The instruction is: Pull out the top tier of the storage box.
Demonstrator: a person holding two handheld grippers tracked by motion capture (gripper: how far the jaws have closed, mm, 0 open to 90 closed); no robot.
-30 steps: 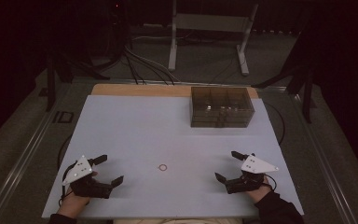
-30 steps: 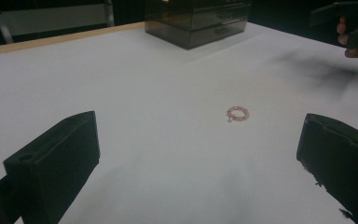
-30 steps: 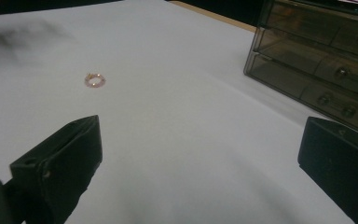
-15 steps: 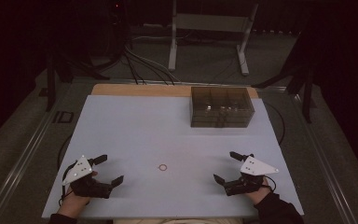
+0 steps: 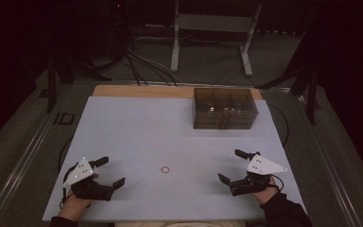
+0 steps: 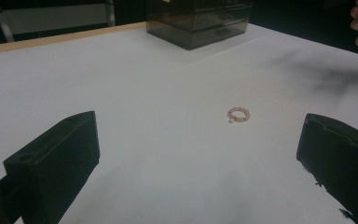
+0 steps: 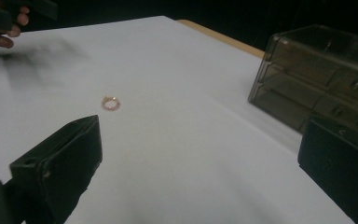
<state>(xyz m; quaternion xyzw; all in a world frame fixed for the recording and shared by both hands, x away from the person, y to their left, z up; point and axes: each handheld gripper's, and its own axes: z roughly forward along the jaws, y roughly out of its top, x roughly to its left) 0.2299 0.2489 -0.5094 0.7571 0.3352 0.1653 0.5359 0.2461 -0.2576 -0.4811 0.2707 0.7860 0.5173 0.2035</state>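
Here your left claw (image 5: 108, 172) sits low over the near left part of the table (image 5: 137, 127), its jaws spread wide and holding nothing, and your right claw (image 5: 230, 166) sits over the near right part, likewise released and empty. Between them, nearer your edge of the table than the far one, lies a small pink beaded ring (image 5: 164, 169), flat on the white surface and well apart from both claws. In the left gripper view the ring (image 6: 239, 114) lies ahead of the jaws, right of the middle of the gap, with bare table all round it. In the right gripper view it (image 7: 110, 103) lies ahead and to the left, beyond the left jaw. A smoky transparent drawer box (image 5: 224, 108) stands at the far right of the table, well away from the ring; its small drawers with knobs face you, as the right gripper view shows (image 7: 324, 84). Your hands (image 5: 74, 206) grip the claws from the table's near edge.
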